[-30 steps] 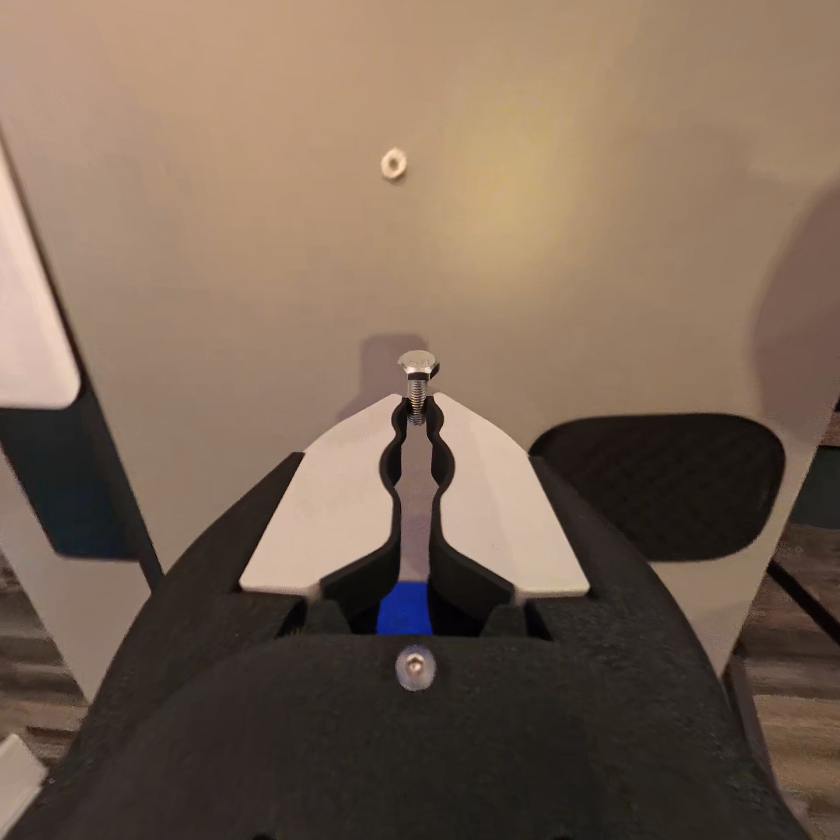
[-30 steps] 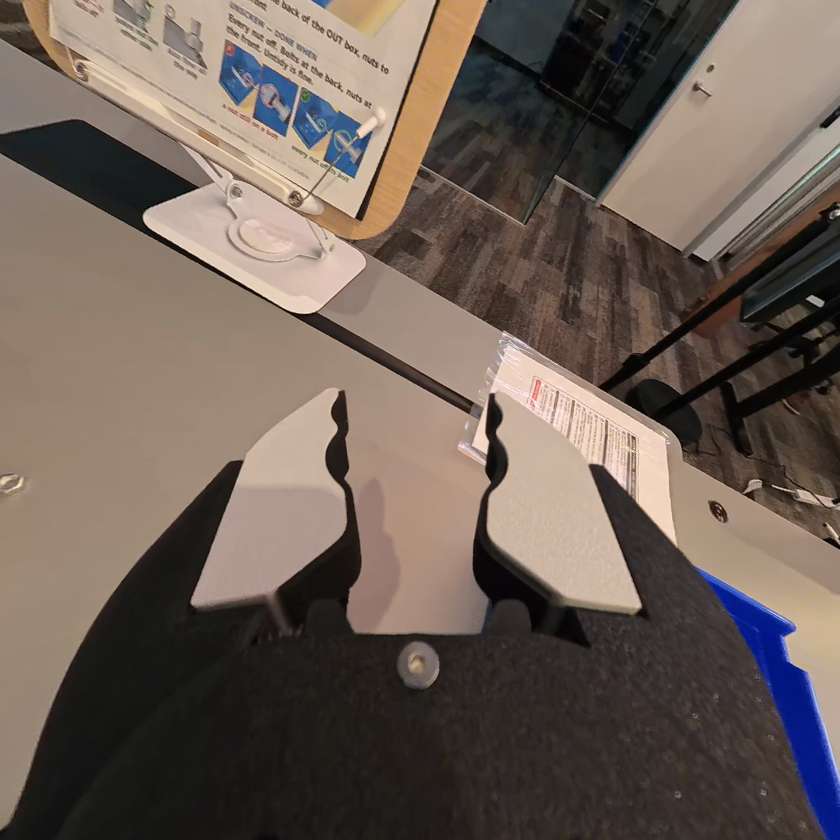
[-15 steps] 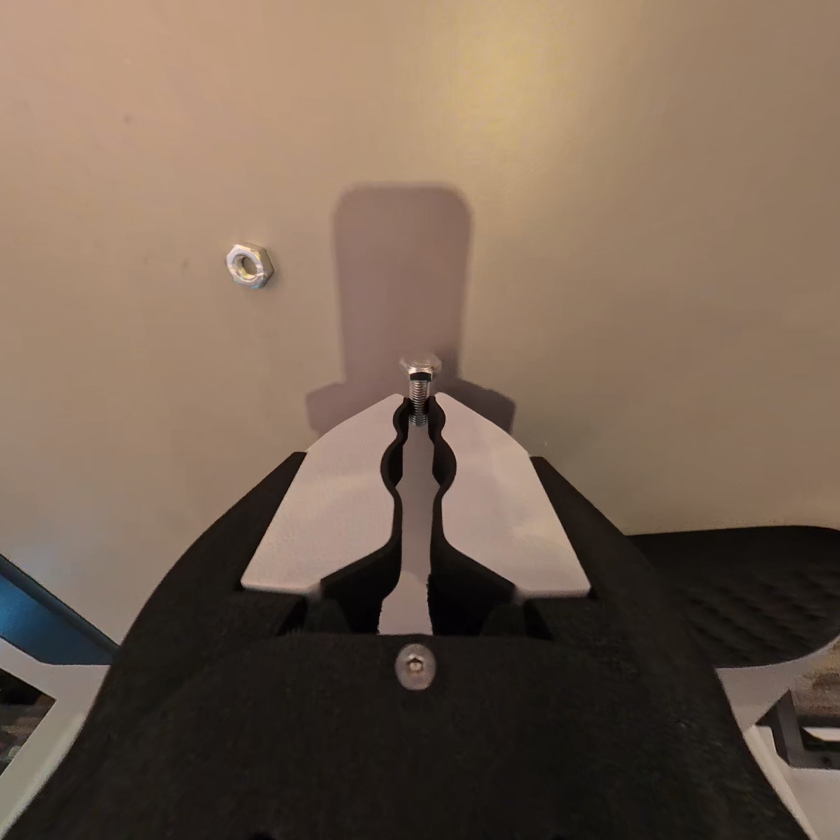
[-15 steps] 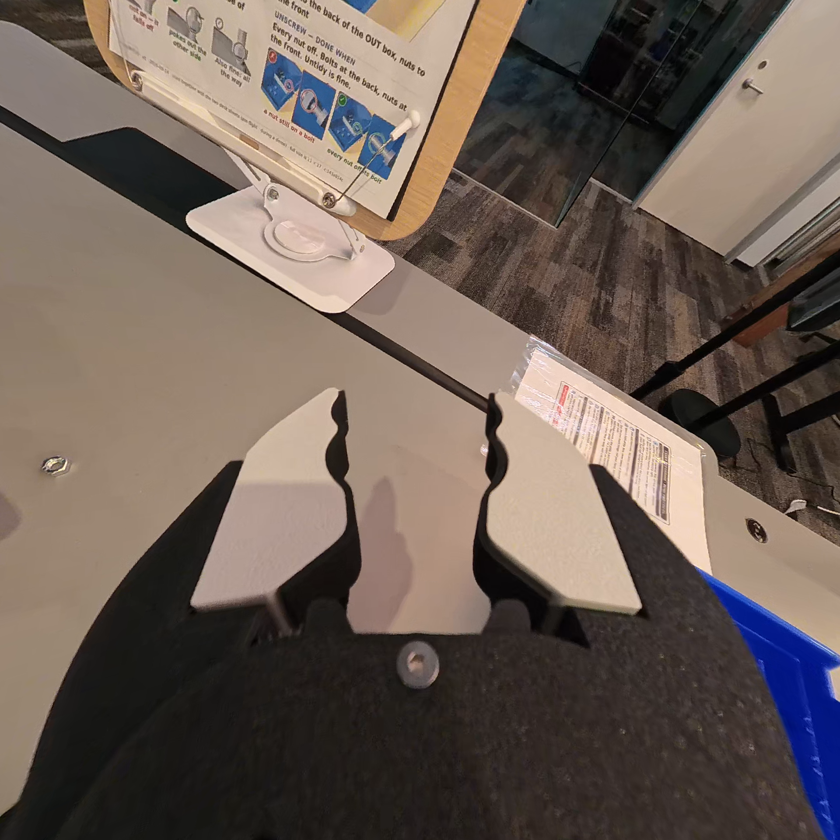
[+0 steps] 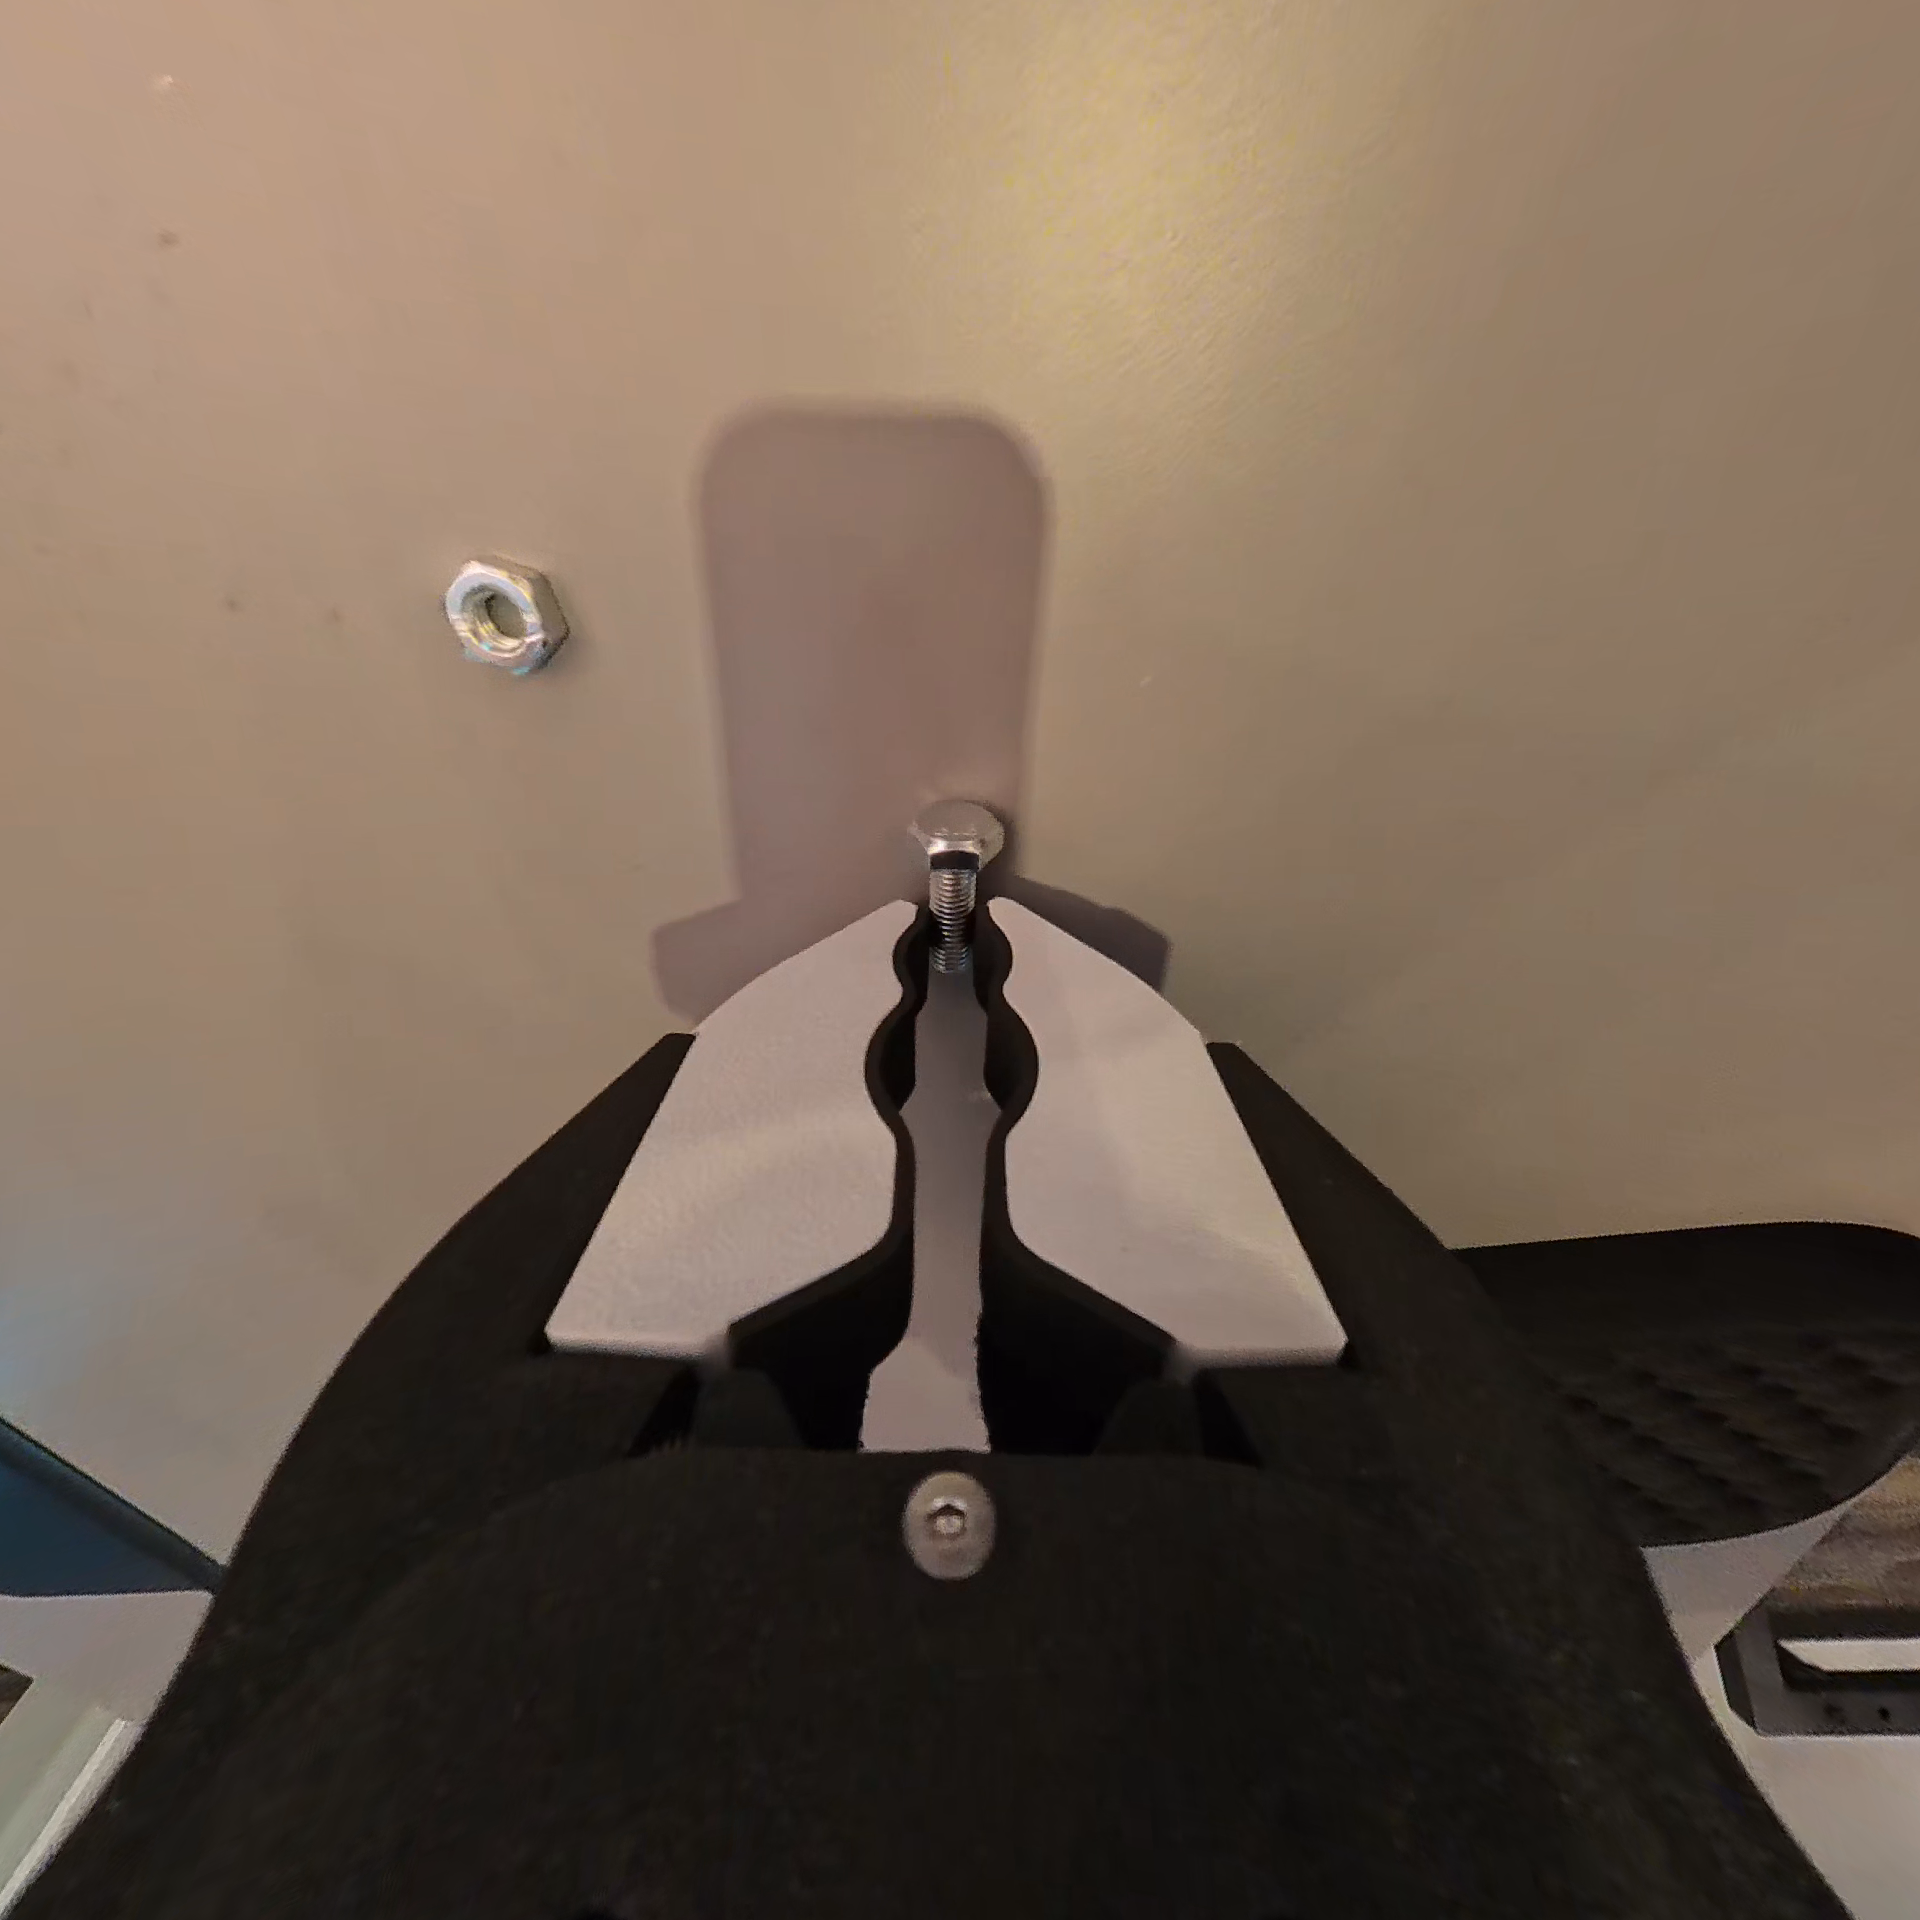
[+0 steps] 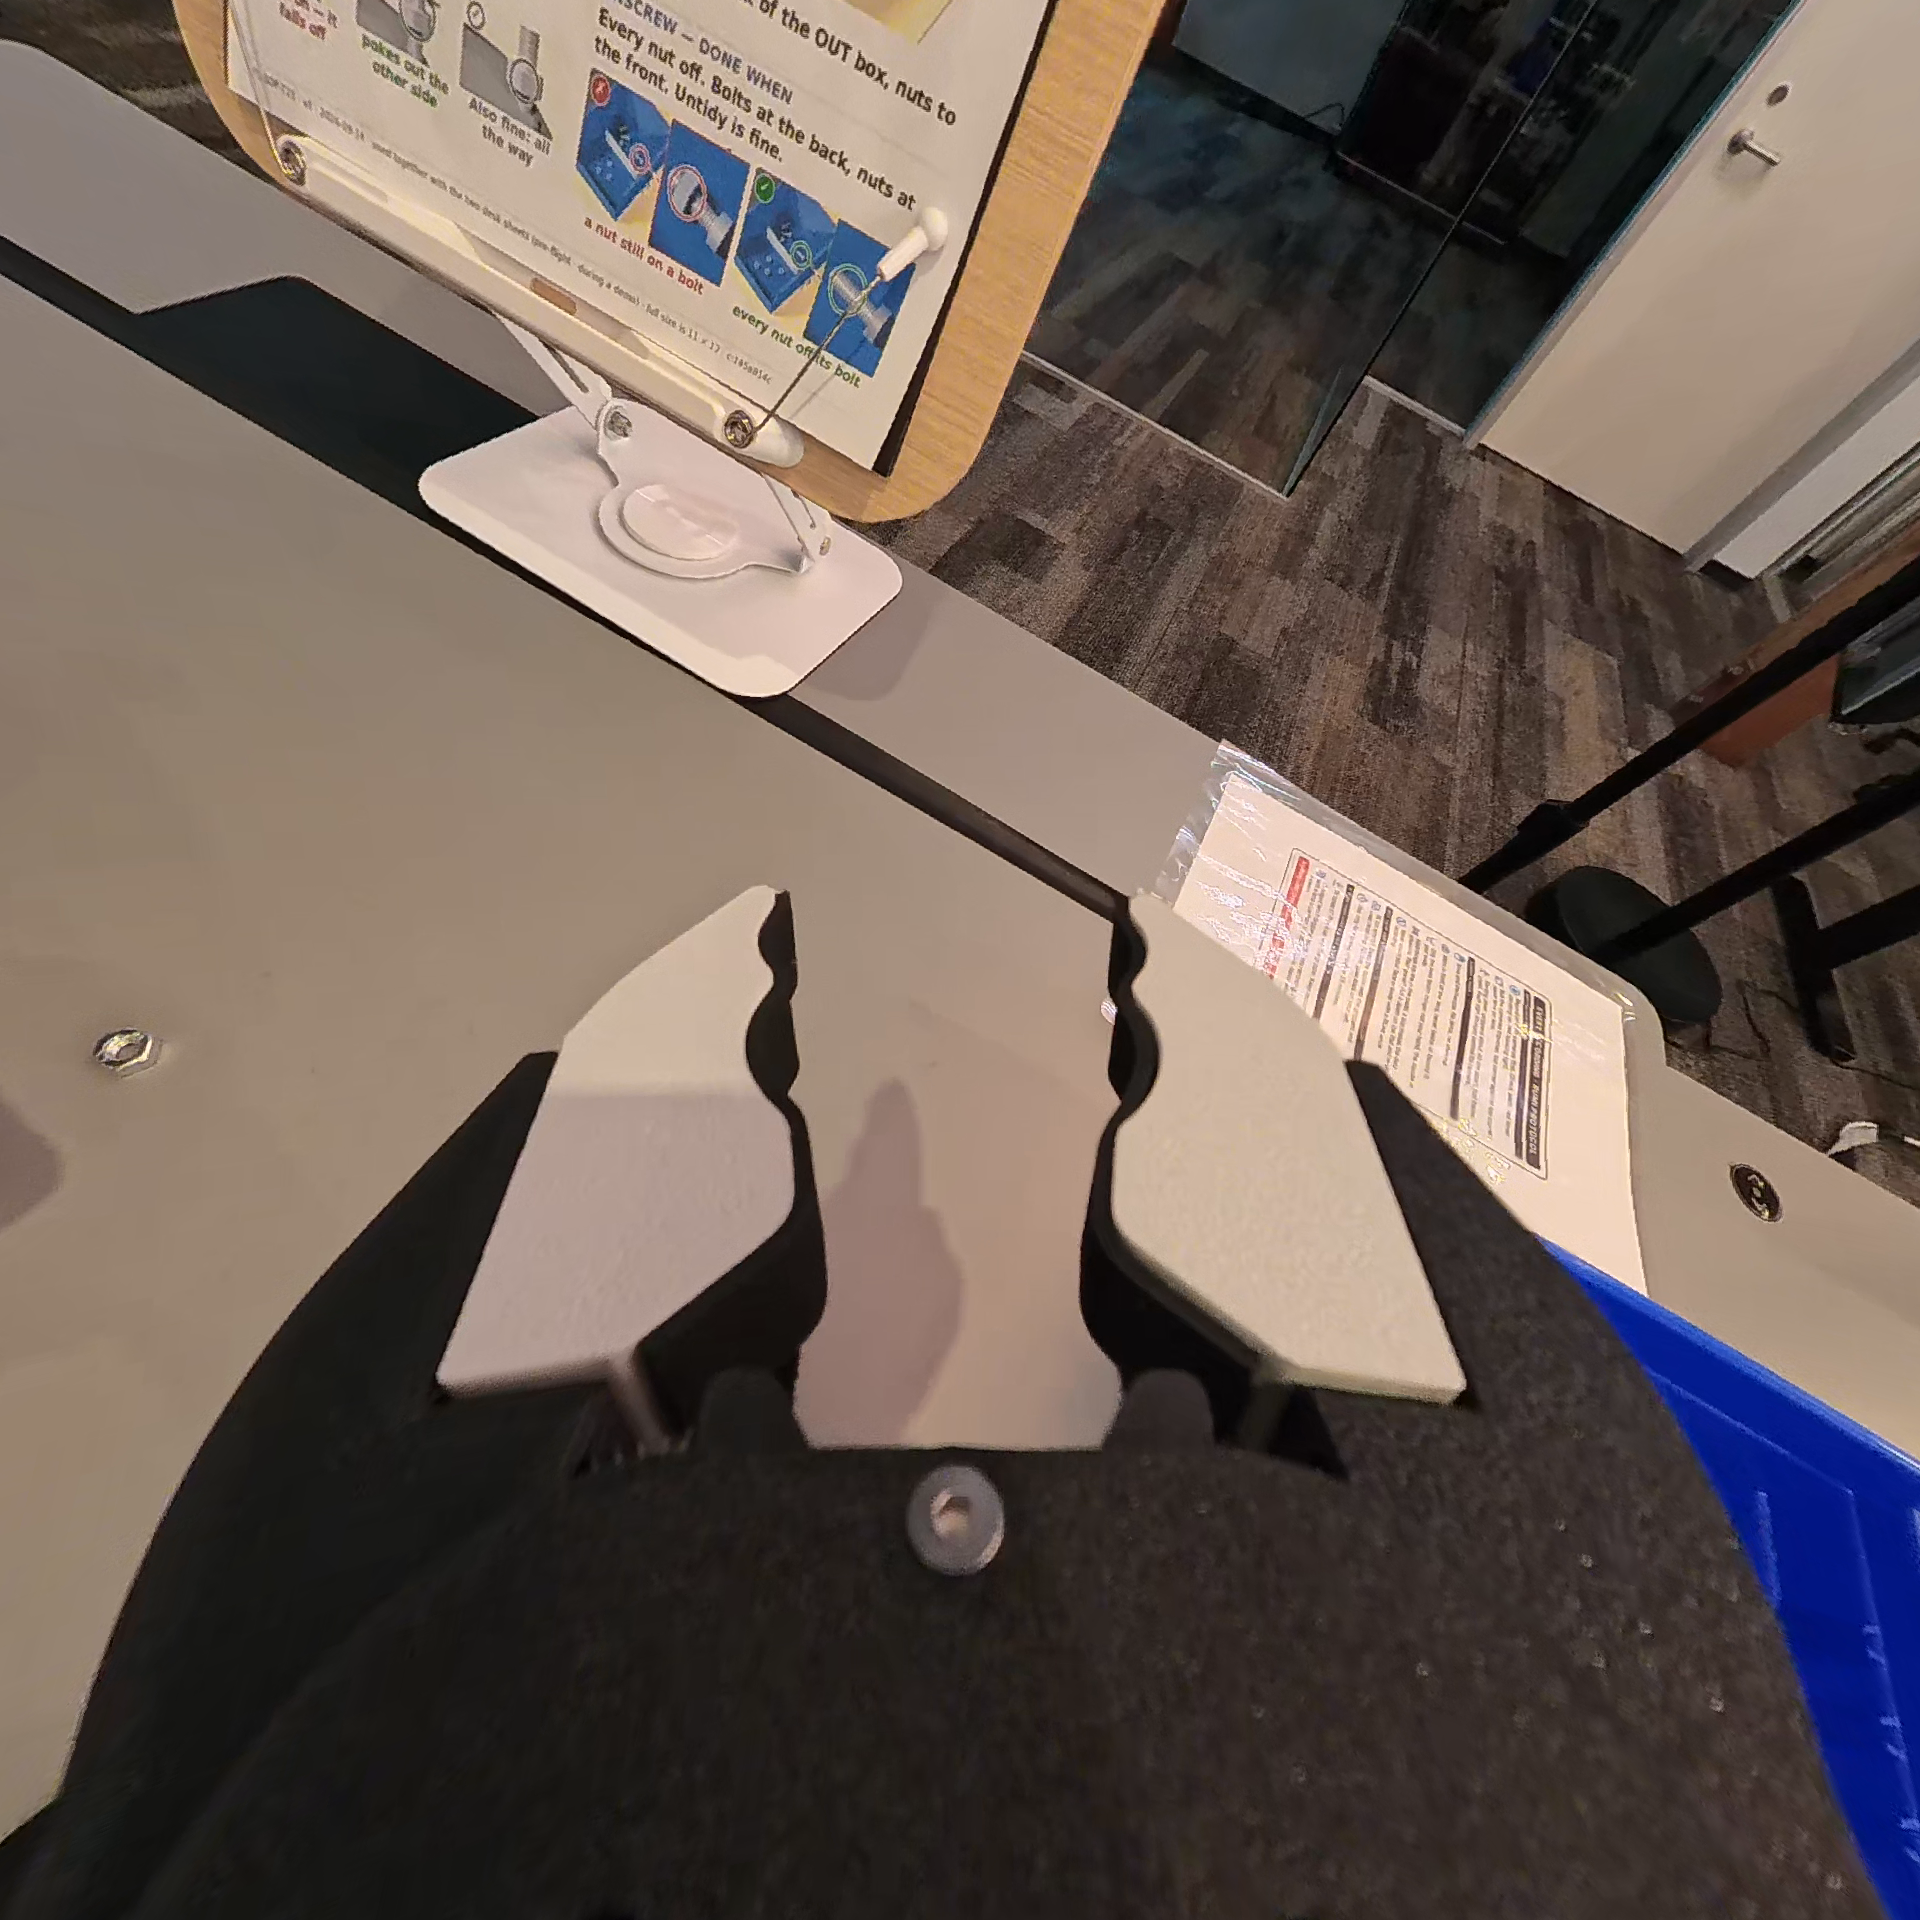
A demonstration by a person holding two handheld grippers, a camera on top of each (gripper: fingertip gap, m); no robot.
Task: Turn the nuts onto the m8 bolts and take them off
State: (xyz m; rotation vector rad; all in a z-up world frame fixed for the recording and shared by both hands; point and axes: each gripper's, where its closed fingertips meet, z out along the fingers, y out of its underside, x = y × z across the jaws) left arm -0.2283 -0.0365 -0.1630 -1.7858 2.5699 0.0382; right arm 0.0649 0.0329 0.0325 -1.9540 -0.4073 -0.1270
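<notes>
My left gripper [image 5: 954, 920] is shut on the threaded shank of a silver bolt [image 5: 956, 862], whose hex head points away from me, just above the grey table [image 5: 1351, 520]. A silver hex nut [image 5: 506, 621] lies flat on the table to the upper left of the bolt. The same nut [image 6: 127, 1049] shows at the left edge of the right wrist view. My right gripper [image 6: 951, 914] is open and empty above the table, well to the right of the nut.
An instruction board on a white stand [image 6: 665, 540] stands at the back of the table. A bagged printed sheet [image 6: 1403, 997] lies at the right. A blue bin [image 6: 1766, 1475] sits at the lower right. A black pad [image 5: 1683, 1382] lies at the left view's right. The left gripper's tips are roughly 35 cm from the right gripper's. To the silver hex nut [image 5: 506, 621]: left tips about 8 cm, right tips about 25 cm.
The left gripper with the bolt has come down closer to the table, so the nut looks larger and nearer. The right gripper has shifted left; the nut shows further in from its left edge.
</notes>
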